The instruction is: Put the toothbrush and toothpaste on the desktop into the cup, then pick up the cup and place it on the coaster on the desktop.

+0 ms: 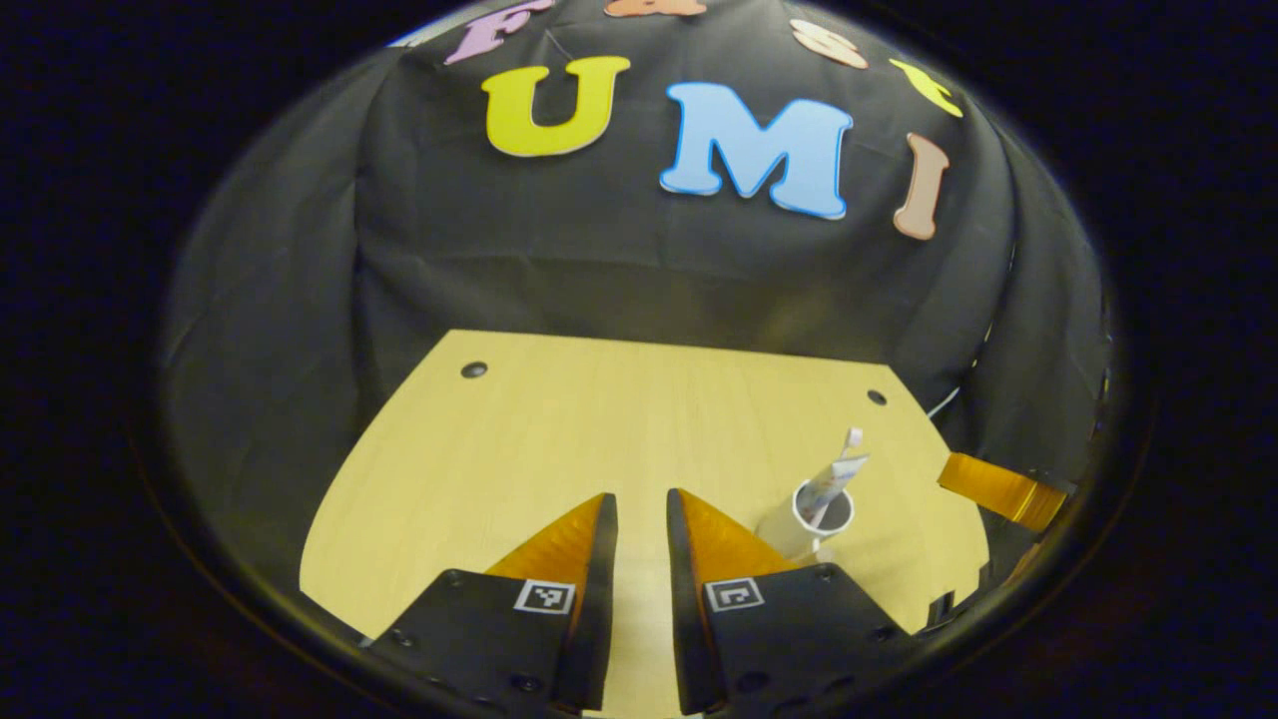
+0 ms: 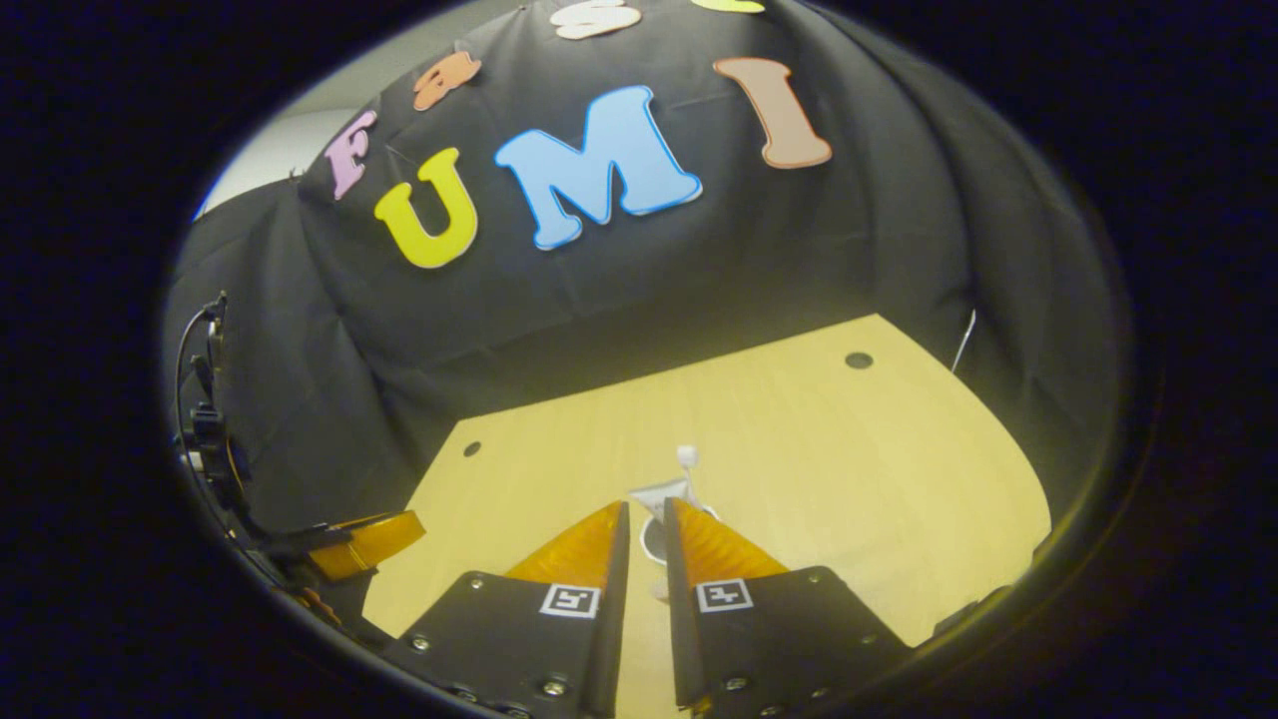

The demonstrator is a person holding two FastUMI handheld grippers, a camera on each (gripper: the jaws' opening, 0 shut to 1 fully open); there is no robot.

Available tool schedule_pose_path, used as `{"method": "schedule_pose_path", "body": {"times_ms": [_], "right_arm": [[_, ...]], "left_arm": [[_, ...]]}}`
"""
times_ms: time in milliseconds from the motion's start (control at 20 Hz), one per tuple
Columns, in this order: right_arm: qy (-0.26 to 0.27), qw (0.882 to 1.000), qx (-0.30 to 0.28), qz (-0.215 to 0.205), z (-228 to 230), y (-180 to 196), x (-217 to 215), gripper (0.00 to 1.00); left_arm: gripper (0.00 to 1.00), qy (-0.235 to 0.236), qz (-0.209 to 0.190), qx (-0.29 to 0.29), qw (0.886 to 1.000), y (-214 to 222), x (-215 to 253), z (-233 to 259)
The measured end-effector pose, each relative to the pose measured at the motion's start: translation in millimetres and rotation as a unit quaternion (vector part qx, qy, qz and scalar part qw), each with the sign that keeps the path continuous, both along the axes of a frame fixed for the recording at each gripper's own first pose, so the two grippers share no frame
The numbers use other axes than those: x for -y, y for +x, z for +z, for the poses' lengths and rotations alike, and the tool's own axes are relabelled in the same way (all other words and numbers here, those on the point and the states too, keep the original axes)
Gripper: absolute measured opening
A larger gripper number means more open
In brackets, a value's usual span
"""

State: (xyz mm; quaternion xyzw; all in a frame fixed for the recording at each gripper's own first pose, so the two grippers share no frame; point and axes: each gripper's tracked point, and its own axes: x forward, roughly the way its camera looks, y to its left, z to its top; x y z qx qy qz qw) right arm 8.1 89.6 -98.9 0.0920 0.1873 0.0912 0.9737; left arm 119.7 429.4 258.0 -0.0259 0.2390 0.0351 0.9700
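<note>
In the left gripper view, the left gripper (image 1: 641, 514) hangs above the wooden desktop (image 1: 559, 439) with its fingers drawn close, a narrow gap between them and nothing held. To its right stands the white cup (image 1: 799, 524), upright on the desktop, with the toothpaste (image 1: 834, 479) and the toothbrush (image 1: 852, 439) leaning out of its mouth (both tilted the same way). In the right gripper view, the right gripper (image 2: 646, 524) is likewise nearly closed and empty; the cup (image 2: 651, 539) sits just beyond its fingertips, partly hidden behind them.
</note>
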Motion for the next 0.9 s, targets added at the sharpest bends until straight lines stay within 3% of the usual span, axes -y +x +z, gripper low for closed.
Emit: {"method": "schedule_pose_path", "body": {"times_ms": [250,500,550,750,900], "right_arm": [[-0.032,0.995,0.091,0.009,76,7,-5,0.21],[-0.041,0.985,0.167,0.012,133,-4,-13,0.21],[-0.042,0.983,0.176,0.012,140,-7,-14,0.16],[-0.043,0.977,0.209,0.005,158,-11,-15,0.21],[-0.044,0.975,0.217,-0.002,163,-14,-9,0.21]], "left_arm": [[0.34,0.028,0.008,0.122,0.992,-50,-51,71],[0.33,0.086,0.021,0.251,0.964,-90,-81,131],[0.33,0.09,0.02,0.27,0.958,-98,-80,144],[0.32,0.099,0.031,0.326,0.94,-124,-81,177],[0.32,0.099,0.02,0.33,0.939,-122,-77,178]]}}
